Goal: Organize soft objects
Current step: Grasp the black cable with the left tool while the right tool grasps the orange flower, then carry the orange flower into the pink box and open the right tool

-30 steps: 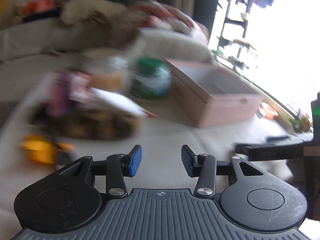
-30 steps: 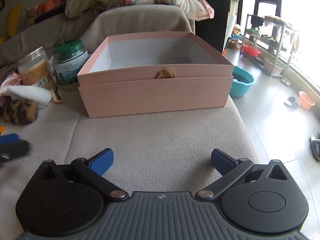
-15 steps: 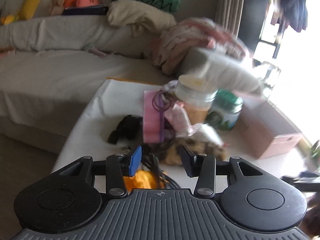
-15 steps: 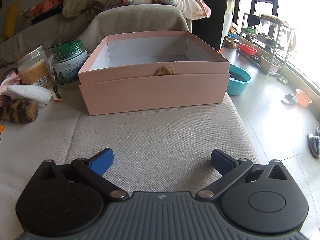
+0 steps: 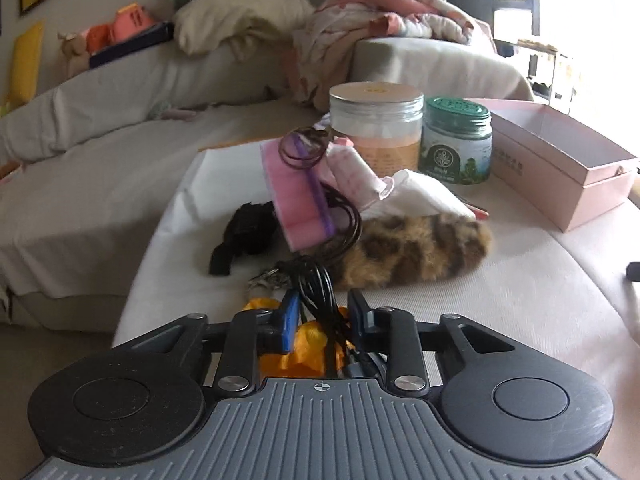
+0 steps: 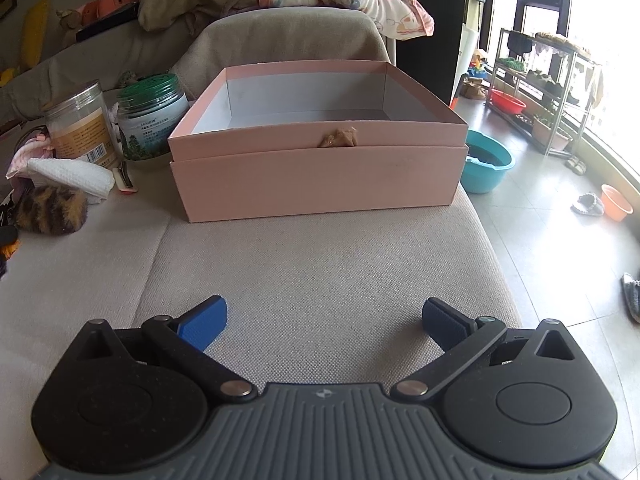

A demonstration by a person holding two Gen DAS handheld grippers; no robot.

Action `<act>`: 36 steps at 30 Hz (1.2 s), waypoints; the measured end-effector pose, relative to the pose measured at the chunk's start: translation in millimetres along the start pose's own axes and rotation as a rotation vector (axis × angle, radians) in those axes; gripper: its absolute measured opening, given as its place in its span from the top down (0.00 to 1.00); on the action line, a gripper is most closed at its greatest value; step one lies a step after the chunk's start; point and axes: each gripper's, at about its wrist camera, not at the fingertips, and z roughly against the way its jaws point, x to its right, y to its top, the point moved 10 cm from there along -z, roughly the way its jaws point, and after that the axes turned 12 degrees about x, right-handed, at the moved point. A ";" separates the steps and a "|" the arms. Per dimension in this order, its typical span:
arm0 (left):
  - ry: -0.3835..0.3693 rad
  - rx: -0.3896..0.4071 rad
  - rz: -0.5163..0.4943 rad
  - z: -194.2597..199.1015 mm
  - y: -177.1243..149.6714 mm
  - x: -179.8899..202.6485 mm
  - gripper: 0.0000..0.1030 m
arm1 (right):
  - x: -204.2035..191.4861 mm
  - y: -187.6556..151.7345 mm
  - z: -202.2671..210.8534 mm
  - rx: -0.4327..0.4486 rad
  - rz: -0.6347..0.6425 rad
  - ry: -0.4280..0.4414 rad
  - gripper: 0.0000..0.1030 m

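1. While the right gripper (image 6: pixel 324 322) hangs over the sofa seat (image 6: pixel 320 272) with its jaws wide apart and nothing between them, a big bare patch of seat lies between it and the pink box (image 6: pixel 316 176).
2. That box sits at the far end of the seat with its top off, and what shows of its inside looks bare. The seat's right edge drops to the tiled floor (image 6: pixel 540 216), where a blue basin (image 6: pixel 486 166) stands.
3. On the left, the soft things crowd together: a spotted furry thing (image 5: pixel 416 248), a white cloth (image 5: pixel 416 196) on top of it, a pink pad (image 5: pixel 298 200) leaning up, and a black strap (image 5: pixel 244 236).
4. Two jars (image 5: pixel 376 128) stand behind them, just beside the box.
5. The left gripper (image 5: pixel 324 316) has just been closing. A bunch of black cords (image 5: pixel 320 292) and an orange soft thing (image 5: pixel 308 344) sit between its fingers.
6. I cannot tell if the pads press on them yet; the gripper's body hides the lower part of both.
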 end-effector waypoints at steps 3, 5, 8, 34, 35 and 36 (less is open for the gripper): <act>-0.052 0.039 0.035 20.5 1.9 -6.2 0.74 | -6.6 2.0 1.9 -0.010 0.029 0.017 0.01; -0.090 0.070 0.087 36.6 6.1 -16.3 0.75 | -24.8 9.5 10.6 0.016 0.095 0.044 0.06; -0.141 0.134 0.228 62.0 21.0 -43.5 0.86 | -79.7 30.8 36.0 0.111 0.196 0.174 0.06; -0.263 0.257 0.637 108.6 13.5 -164.3 0.87 | -385.9 10.1 17.3 -0.004 0.430 0.721 0.64; -0.264 0.254 0.638 107.6 13.6 -164.7 0.87 | -384.8 11.7 18.5 0.021 0.444 0.705 0.72; -0.269 0.252 0.639 107.3 13.7 -164.0 0.86 | -383.3 11.5 21.8 0.011 0.451 0.710 0.90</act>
